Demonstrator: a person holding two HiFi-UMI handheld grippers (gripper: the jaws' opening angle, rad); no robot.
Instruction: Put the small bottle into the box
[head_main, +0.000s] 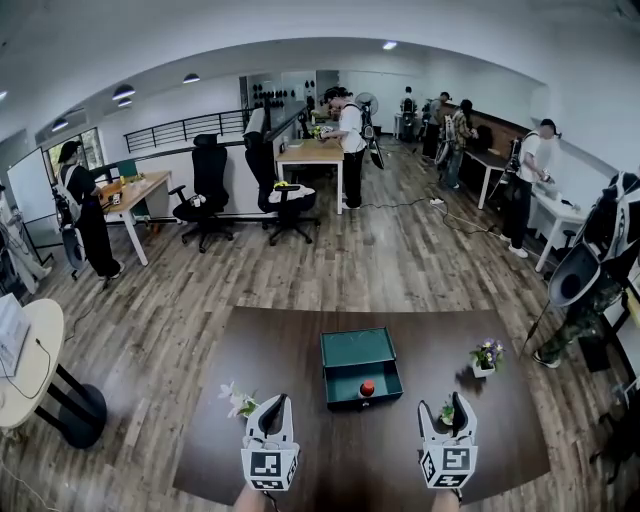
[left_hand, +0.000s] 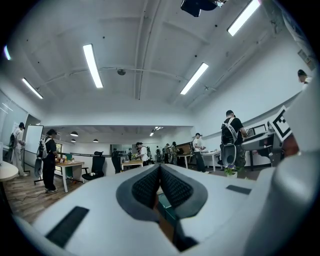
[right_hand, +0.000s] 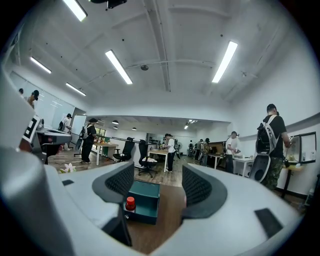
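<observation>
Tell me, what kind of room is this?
Probably an open office or lab workroom. There are desks, rolling office chairs and long ceiling lights, and several people stand working at the desks.

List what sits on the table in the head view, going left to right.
white flowers → left gripper → box, with the small bottle standing inside it → right gripper → potted purple flowers. The small green plant by the right gripper overlaps it, so it is left out.
</observation>
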